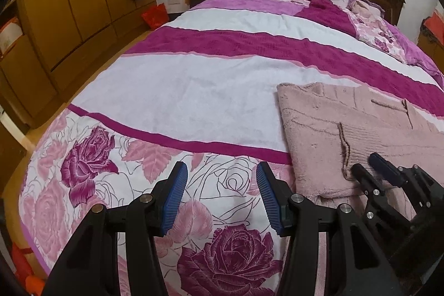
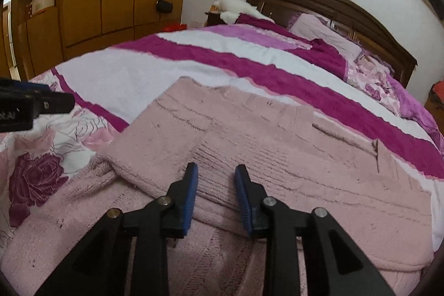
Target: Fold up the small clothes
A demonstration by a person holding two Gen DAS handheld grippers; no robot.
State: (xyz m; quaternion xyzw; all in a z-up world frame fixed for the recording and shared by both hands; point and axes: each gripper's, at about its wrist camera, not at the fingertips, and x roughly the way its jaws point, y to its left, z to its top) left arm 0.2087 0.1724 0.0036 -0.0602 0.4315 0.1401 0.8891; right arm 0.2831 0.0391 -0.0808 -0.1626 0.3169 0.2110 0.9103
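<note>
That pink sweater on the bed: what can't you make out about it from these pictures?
- Pink sweater: near part hidden by the right hand-held gripper, right wrist view.
- Its right side: cut off by the picture edge, left wrist view.
- How many layers are folded: unclear.

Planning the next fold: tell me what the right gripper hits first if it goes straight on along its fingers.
Most likely the folded pink sweater. The right gripper is open, nothing between its fingers, pointing down over the knit's folded edge. How far above the fabric it is cannot be told.
</note>
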